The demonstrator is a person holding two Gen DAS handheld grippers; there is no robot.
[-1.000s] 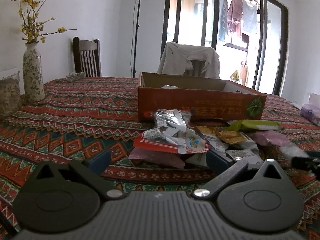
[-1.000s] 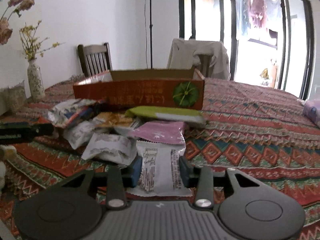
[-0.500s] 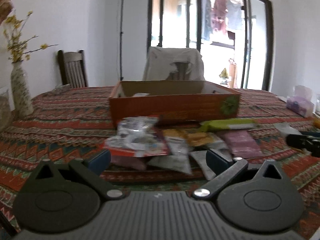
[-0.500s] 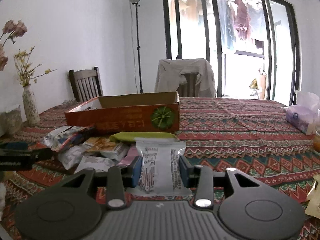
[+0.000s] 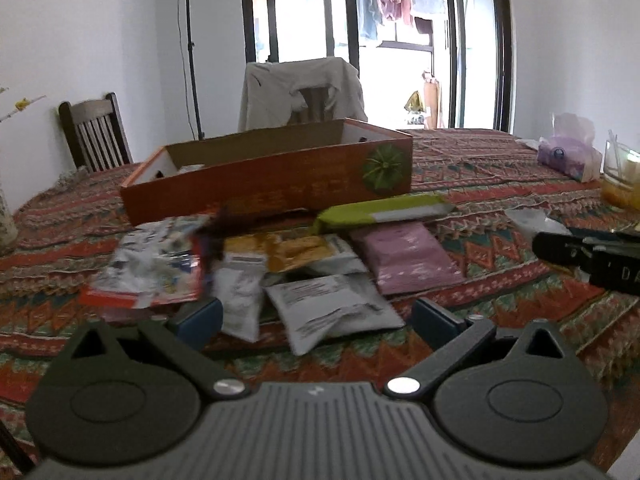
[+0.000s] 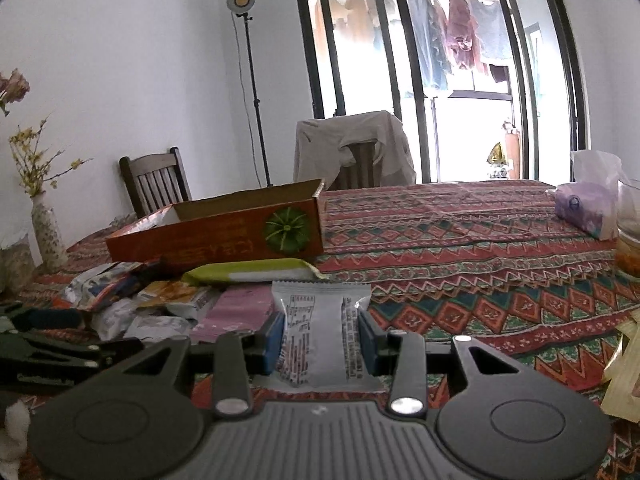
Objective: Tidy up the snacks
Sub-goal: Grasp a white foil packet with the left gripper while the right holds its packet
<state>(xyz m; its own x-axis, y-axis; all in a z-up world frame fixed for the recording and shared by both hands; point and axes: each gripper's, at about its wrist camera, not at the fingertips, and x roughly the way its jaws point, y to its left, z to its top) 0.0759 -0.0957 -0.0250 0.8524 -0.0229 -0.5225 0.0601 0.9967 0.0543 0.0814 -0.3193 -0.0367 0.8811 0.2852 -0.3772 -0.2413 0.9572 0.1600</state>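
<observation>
A pile of snack packets lies on the patterned tablecloth before an open orange cardboard box [image 5: 272,178] [image 6: 216,232]. In the pile I see a green bar [image 5: 384,212] [image 6: 256,272], a pink packet [image 5: 404,258] [image 6: 240,308], a white packet [image 5: 332,316] and a red-and-white bag [image 5: 152,272]. My left gripper [image 5: 316,318] is open, just short of the white packet, nothing between its fingers. My right gripper [image 6: 322,336] is shut on a white snack packet [image 6: 320,332], held above the table to the right of the pile. That gripper shows as a dark bar [image 5: 588,258] in the left wrist view.
A purple tissue pack [image 5: 568,152] [image 6: 588,208] and a glass jar [image 5: 622,172] stand at the far right. A flowered vase [image 6: 48,232] is at the far left. Two chairs [image 6: 154,182] stand behind the table, one draped with a garment [image 5: 300,92].
Both views swung left-to-right across the table, so the box and pile now sit further left. The right gripper has lifted its white packet off the pile. The left gripper stayed open.
</observation>
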